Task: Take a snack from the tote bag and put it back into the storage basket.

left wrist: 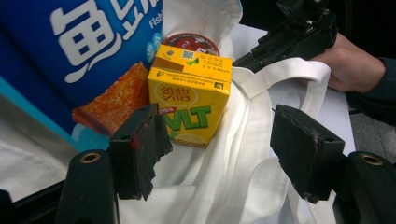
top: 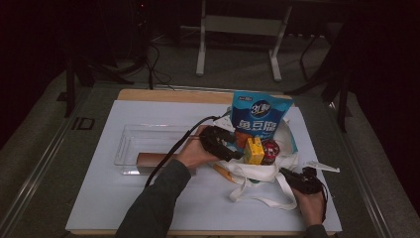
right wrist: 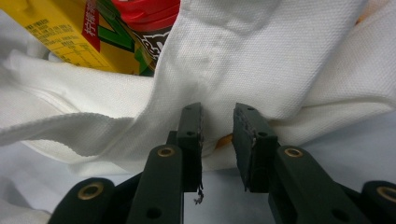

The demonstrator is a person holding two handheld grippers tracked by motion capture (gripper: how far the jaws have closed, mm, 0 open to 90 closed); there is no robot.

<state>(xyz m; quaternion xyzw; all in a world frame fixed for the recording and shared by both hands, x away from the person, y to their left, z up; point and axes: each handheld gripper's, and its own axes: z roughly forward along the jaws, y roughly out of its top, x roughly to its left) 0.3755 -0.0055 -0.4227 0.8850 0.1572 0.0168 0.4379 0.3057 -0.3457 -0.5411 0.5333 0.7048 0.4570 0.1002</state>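
A white cloth tote bag (top: pixel 257 173) (left wrist: pixel 224 186) (right wrist: pixel 261 60) lies on the white mat. In its mouth stand a yellow drink carton (top: pixel 253 151) (left wrist: pixel 191 105) (right wrist: pixel 60 32), a red-lidded can (top: pixel 270 151) (left wrist: pixel 194 42) (right wrist: pixel 149 14) and a tall blue snack bag (top: pixel 257 119) (left wrist: pixel 79 46). My left gripper (top: pixel 236 154) (left wrist: pixel 215 116) hovers open at the bag's mouth; the carton is just beyond its left jaw, untouched. My right gripper (top: pixel 285 172) (right wrist: pixel 218 109) is shut on the bag's rim, with a fold of cloth between its narrow jaws.
A clear plastic tray (top: pixel 126 144) stands at the left of the mat (top: pixel 148 208), with a brown oblong thing (top: pixel 153 158) at its near side. A small white plastic piece (top: pixel 322 166) lies right of the bag. An orange stick (top: pixel 223 173) pokes out under the bag.
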